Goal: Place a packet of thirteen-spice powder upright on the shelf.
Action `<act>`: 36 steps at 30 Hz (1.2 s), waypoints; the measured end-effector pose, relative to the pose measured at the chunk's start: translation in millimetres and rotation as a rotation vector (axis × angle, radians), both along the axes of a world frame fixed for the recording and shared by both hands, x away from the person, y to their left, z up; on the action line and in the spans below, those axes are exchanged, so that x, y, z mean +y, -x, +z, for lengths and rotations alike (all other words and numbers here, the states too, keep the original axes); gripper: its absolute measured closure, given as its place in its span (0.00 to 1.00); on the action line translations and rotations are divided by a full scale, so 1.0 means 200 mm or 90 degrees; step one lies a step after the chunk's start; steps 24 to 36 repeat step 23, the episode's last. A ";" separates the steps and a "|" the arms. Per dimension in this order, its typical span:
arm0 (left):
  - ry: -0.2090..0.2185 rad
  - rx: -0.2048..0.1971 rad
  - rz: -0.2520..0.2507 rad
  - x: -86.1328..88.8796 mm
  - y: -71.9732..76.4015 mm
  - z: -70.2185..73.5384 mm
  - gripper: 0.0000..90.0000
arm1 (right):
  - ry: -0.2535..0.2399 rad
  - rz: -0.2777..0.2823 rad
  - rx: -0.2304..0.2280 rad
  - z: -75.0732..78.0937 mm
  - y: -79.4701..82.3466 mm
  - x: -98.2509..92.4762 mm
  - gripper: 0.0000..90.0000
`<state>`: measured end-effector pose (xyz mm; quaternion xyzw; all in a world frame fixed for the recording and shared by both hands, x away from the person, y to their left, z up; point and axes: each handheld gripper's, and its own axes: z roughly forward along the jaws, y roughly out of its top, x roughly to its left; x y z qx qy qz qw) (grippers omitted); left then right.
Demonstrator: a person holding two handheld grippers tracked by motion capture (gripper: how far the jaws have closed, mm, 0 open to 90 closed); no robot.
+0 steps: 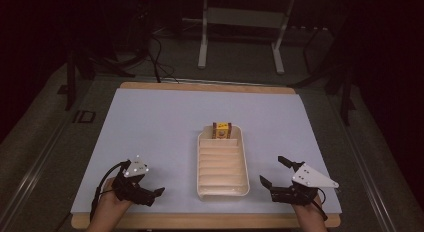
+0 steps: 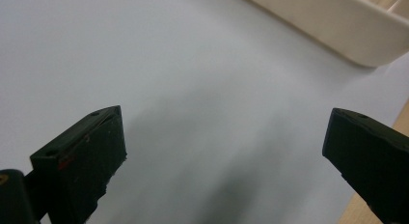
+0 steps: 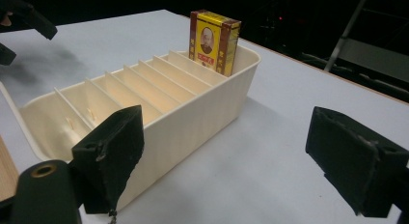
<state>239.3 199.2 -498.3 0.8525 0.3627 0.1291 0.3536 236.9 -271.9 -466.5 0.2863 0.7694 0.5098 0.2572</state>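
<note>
Cream slotted tray [image 1: 223, 191] on bench [image 1: 150, 122]; yellow-red box [image 3: 213, 40] upright in farthest slot. Left gripper [image 1: 152, 196], right gripper [image 1: 274, 172]: fingers spread, empty.

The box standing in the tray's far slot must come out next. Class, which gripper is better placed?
Probably right: the right gripper is open and its view looks at the box; the left gripper faces bare mat.
</note>
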 end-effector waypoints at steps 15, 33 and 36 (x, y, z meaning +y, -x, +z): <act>0.012 -0.008 0.000 0.01 0.00 0.00 0.02 | -0.002 0.003 0.011 -0.01 -0.01 0.00 0.15; 0.022 -0.009 0.001 0.01 0.01 0.01 0.02 | 0.000 0.004 0.010 -0.01 -0.01 0.00 0.15; 0.022 -0.009 0.001 0.01 0.01 0.01 0.02 | 0.000 0.004 0.010 -0.01 -0.01 0.00 0.15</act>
